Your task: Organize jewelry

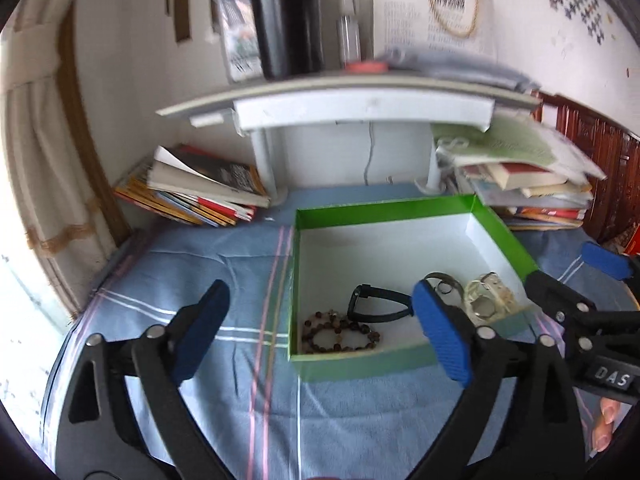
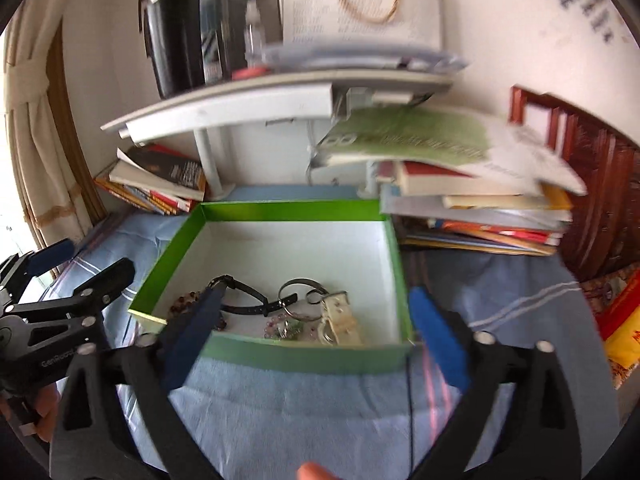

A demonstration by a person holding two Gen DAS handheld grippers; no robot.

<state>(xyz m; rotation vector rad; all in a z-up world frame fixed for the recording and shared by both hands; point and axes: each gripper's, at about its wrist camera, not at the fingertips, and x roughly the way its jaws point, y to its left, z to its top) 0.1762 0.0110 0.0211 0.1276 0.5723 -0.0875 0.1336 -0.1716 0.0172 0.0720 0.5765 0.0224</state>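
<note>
Green cardboard box (image 1: 320,368) lies on the blue cloth (image 1: 224,408), and the jewelry rests inside along its near wall: bead bracelet (image 1: 340,334), black watch (image 1: 376,306), cream strap (image 2: 340,318). Left gripper (image 1: 320,332) and right gripper (image 2: 316,340) both stand spread wide and empty. The bracelet lies just ahead of the left jaws; the strap lies ahead of the right ones.

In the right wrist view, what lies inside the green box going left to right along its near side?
Bead bracelet → black strap → metal ring → cream strap with buckle, all inside the green box.
</note>
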